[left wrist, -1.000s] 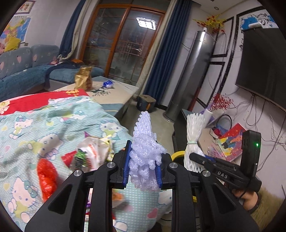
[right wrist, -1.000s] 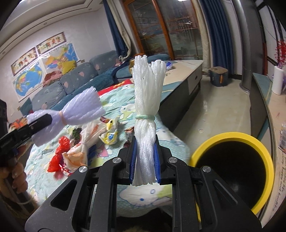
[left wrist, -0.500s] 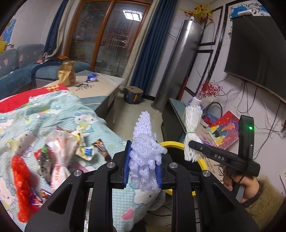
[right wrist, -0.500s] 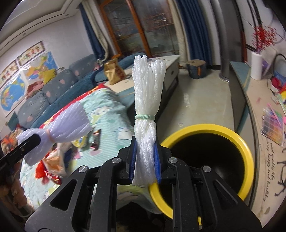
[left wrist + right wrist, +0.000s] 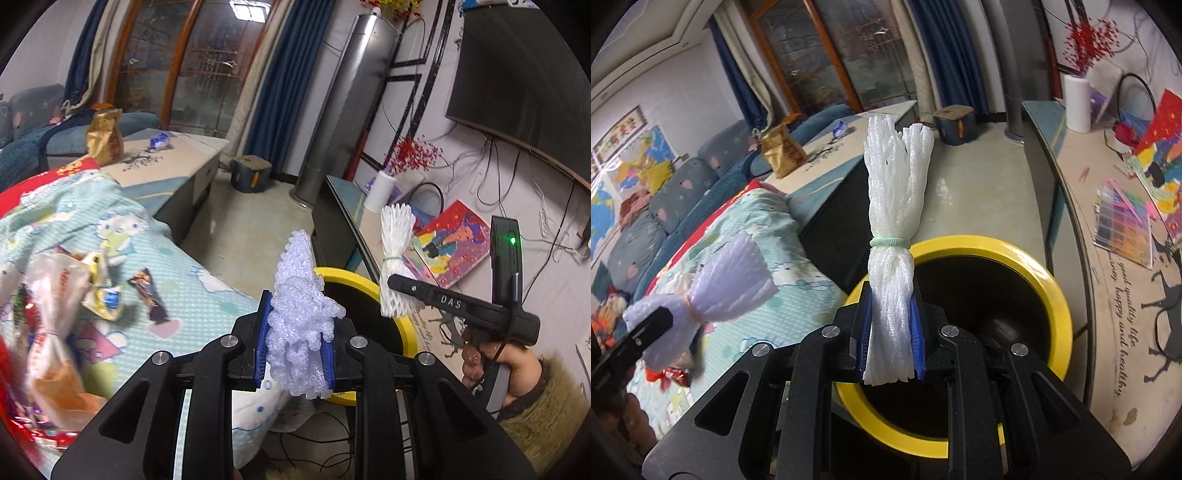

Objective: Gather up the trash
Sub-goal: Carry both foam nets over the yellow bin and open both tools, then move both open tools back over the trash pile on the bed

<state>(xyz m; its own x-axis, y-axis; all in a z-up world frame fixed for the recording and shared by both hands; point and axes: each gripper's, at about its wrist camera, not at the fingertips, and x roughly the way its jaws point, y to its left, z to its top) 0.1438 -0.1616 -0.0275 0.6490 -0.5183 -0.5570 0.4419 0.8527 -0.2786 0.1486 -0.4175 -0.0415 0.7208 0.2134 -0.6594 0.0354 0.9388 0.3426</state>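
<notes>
Your left gripper (image 5: 297, 354) clamps purple foam net (image 5: 301, 321); your right gripper (image 5: 890, 332) clamps white foam net (image 5: 894, 236) above yellow bin (image 5: 1060, 317).

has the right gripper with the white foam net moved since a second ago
Yes. The right gripper has carried the white foam net toward the yellow bin, whose opening now lies right behind its fingers.

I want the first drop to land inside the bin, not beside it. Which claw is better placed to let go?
Right, probably. The right claw holds the white net right at the bin rim, mouth just ahead. The left claw, holding the purple net, sits by the bed, nearer the rim's edge.
</notes>
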